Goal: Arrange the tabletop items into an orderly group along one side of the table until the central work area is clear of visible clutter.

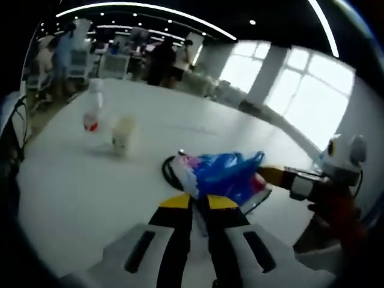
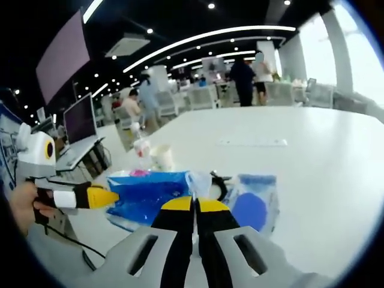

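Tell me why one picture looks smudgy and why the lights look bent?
The left gripper view is blurry: the bottle and the cup look smeared, and the windows glare white. The right gripper view is sharper, so the blue bag shows clearly. In both views the fisheye lens bends the ceiling light strips into curves, and the white table shines softly.

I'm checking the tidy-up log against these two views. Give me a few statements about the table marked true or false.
1. A blue plastic bag lies on the white table. True.
2. The bottle lies on its side. False: it stands upright.
3. The pale cup stands beside the bottle. True.
4. The left gripper holds the bottle. False: its jaws are together near the bag, far from the bottle.
5. A laptop sits open. True.
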`<state>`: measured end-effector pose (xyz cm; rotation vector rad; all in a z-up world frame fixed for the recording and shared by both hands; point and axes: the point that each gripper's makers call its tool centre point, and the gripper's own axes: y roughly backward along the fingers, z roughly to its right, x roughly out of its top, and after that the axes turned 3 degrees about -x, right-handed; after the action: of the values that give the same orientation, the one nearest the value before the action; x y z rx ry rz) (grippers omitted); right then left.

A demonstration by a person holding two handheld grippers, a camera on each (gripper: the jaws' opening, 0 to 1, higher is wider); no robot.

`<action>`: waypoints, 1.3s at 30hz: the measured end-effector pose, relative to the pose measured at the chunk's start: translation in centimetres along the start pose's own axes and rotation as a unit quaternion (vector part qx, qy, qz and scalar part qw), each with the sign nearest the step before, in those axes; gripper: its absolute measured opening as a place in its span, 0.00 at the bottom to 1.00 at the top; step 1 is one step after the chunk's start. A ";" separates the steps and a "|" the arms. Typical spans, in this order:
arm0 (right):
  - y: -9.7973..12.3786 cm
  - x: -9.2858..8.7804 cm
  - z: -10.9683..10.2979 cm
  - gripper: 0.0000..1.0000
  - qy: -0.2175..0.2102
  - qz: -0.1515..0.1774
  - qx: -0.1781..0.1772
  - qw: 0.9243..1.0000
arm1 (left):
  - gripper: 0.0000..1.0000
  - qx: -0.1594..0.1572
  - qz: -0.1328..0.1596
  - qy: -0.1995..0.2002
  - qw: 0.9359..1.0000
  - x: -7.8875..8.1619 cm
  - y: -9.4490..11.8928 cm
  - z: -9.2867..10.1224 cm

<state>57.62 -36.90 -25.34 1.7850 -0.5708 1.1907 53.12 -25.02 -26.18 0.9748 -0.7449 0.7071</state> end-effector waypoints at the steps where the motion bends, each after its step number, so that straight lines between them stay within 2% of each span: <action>1: 0.0 0.0 0.1 0.01 0.000 0.000 -0.002 1.000 | 0.11 -0.001 -0.001 -0.009 1.000 0.0 0.0 0.0; 5: 0.2 0.1 0.9 0.01 0.005 -0.001 -0.011 1.000 | 0.14 -0.002 0.002 -0.013 1.000 0.3 0.1 0.1; 8: 0.4 0.1 1.5 0.01 0.007 -0.003 -0.015 1.000 | 0.24 -0.010 0.001 -0.007 1.000 0.3 0.1 0.3; 11: 0.5 0.1 2.3 0.01 0.009 -0.004 -0.023 1.000 | 0.26 -0.016 0.000 -0.011 1.000 0.4 0.1 0.7; 15: 0.6 0.1 3.0 0.01 0.005 -0.005 -0.028 1.000 | 0.38 -0.021 -0.003 -0.026 0.999 0.4 -0.1 1.1; 22: 0.8 -0.1 3.9 0.01 0.004 -0.008 -0.035 0.999 | 0.50 -0.023 -0.004 -0.041 0.999 0.4 -0.3 1.3; 27: 0.9 0.1 4.5 0.01 0.004 -0.006 -0.034 0.999 | 0.68 -0.029 0.006 -0.057 0.998 0.7 -0.5 1.7; 32: 1.2 0.7 5.8 0.01 0.008 0.001 -0.039 0.999 | 0.88 -0.034 -0.003 -0.066 0.997 0.4 -0.9 2.0; 37: 1.5 1.3 6.8 0.01 0.008 0.008 -0.047 0.999 | 0.99 -0.031 0.003 -0.086 0.996 0.6 -1.1 1.9; 39: 1.4 1.4 7.0 0.01 0.011 0.006 -0.046 0.999 | 0.99 -0.034 0.004 -0.088 0.996 0.6 -1.0 2.0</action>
<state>60.58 -43.49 -24.47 1.6920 -0.6157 1.1723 53.85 -27.11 -25.43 0.9814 -0.9210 0.6036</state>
